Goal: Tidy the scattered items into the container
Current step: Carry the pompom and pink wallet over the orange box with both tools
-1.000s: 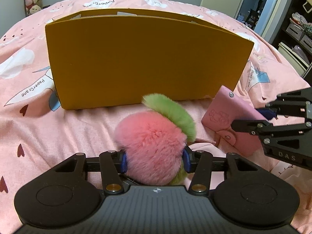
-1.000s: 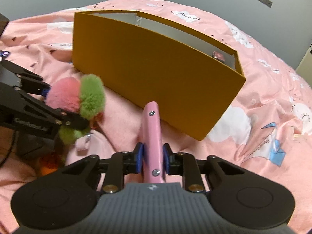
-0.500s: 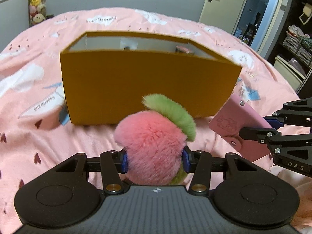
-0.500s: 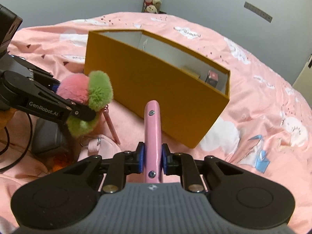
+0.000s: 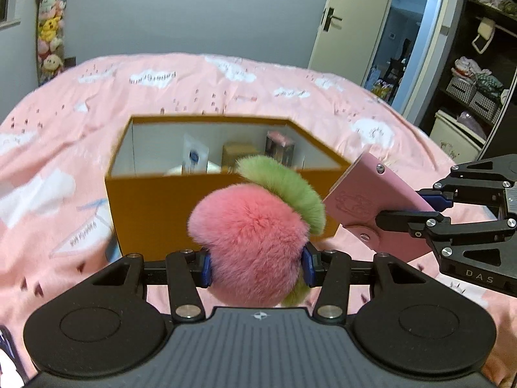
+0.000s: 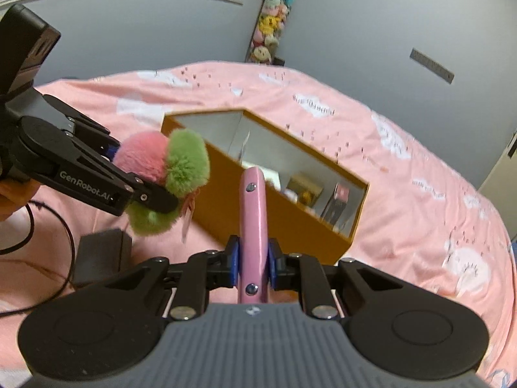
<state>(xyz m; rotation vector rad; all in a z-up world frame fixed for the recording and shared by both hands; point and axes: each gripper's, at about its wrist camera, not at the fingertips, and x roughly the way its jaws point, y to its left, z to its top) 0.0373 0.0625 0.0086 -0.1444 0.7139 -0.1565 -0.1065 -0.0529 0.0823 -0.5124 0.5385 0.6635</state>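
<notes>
My left gripper (image 5: 257,265) is shut on a pink and green pom-pom (image 5: 248,242) and holds it in the air in front of the orange box (image 5: 155,213). My right gripper (image 6: 253,260) is shut on a flat pink wallet (image 6: 253,213), held edge-up, also short of the box (image 6: 290,223). In the left wrist view the wallet (image 5: 371,203) and right gripper (image 5: 416,207) are at the right, beside the box's near right corner. In the right wrist view the pom-pom (image 6: 168,168) and left gripper (image 6: 135,181) are at the left. The box holds several small items.
The box sits on a bed with a pink cloud-print cover (image 5: 64,161). A dark flat object (image 6: 100,255) and a black cable (image 6: 48,226) lie on the cover at the left. A door (image 5: 349,22) and shelves (image 5: 478,64) are at the right.
Both grippers have risen with their objects and the views have tilted up. The inside of the box is now visible from above its near wall.
</notes>
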